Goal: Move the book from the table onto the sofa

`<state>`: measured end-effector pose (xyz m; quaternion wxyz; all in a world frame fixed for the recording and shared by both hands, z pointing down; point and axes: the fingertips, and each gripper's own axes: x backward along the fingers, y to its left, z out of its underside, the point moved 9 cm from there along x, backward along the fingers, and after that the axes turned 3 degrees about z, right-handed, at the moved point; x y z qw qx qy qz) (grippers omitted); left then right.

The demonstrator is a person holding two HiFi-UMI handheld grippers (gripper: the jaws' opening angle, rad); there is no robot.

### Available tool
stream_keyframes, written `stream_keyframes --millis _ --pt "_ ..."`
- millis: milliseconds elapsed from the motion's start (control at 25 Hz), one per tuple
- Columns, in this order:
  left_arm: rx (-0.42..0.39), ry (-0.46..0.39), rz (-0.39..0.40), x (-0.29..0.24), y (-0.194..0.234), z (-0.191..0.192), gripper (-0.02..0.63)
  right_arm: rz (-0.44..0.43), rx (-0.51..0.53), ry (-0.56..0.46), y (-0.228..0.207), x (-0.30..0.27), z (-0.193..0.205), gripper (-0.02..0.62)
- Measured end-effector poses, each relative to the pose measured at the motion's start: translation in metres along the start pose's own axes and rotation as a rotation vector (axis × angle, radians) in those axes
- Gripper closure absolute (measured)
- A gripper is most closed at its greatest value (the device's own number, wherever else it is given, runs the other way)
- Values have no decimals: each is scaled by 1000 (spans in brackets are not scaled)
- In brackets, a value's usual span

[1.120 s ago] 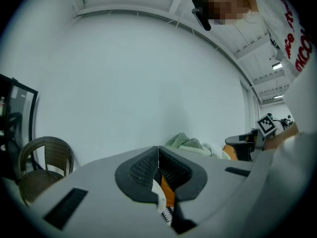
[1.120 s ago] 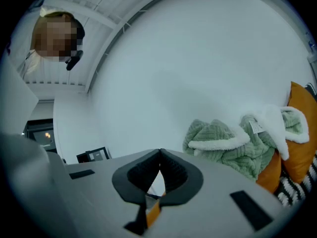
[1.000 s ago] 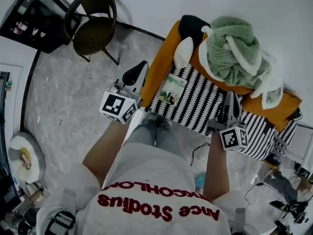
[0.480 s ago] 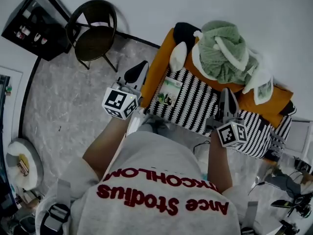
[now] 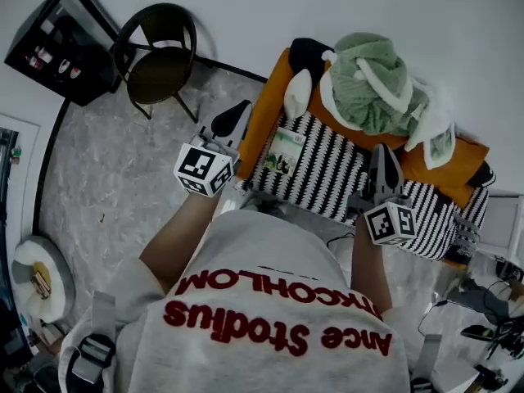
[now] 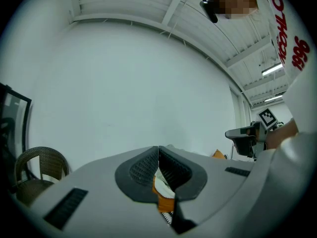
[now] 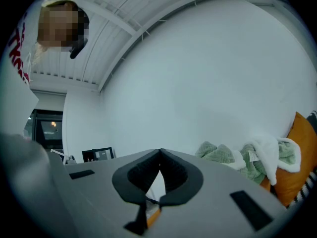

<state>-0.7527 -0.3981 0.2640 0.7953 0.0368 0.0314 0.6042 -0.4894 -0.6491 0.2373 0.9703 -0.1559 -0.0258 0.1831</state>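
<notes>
Grippers nearest: left gripper and right gripper both pinched closed on nothing, held level. Beyond them, the book lies flat on the striped cover of the sofa, neither claw touching it. Placement looks done; next, I'd say, simply back away.

one book, one sofa, one chair, one green blanket
</notes>
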Motion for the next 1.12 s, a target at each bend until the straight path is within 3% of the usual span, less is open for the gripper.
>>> stream_keyframes --millis 1120 --pt "-12 -17 14 -15 -5 -5 589 0 37 -33 4 -19 -18 569"
